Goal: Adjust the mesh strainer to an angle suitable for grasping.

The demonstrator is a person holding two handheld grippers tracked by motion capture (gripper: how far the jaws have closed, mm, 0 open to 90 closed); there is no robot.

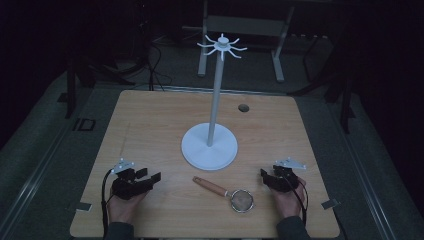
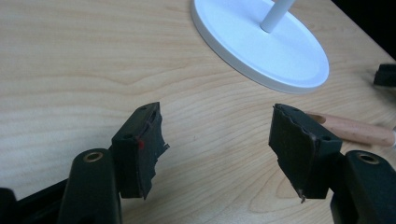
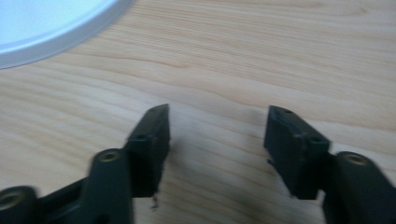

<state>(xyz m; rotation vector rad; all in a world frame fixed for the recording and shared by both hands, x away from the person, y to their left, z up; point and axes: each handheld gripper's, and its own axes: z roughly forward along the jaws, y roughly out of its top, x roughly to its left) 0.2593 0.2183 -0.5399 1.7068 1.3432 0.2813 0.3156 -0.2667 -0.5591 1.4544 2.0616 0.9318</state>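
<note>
A small strainer (image 1: 235, 196) lies on the desk (image 1: 150, 125) between both grippers, near the white stand (image 1: 210, 147). It looks light and rigid; its wooden handle (image 1: 210, 186) suits gripping. Left gripper (image 1: 145, 179) and right gripper (image 1: 267, 176) fingers are spread, empty.

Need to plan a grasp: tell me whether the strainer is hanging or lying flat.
Lying flat: the strainer rests on the table, in front of the white stand.

Light wooden table (image 1: 150, 120), white round-based stand (image 1: 209, 146) at centre, wooden-handled strainer (image 1: 225, 192) near front edge
</note>
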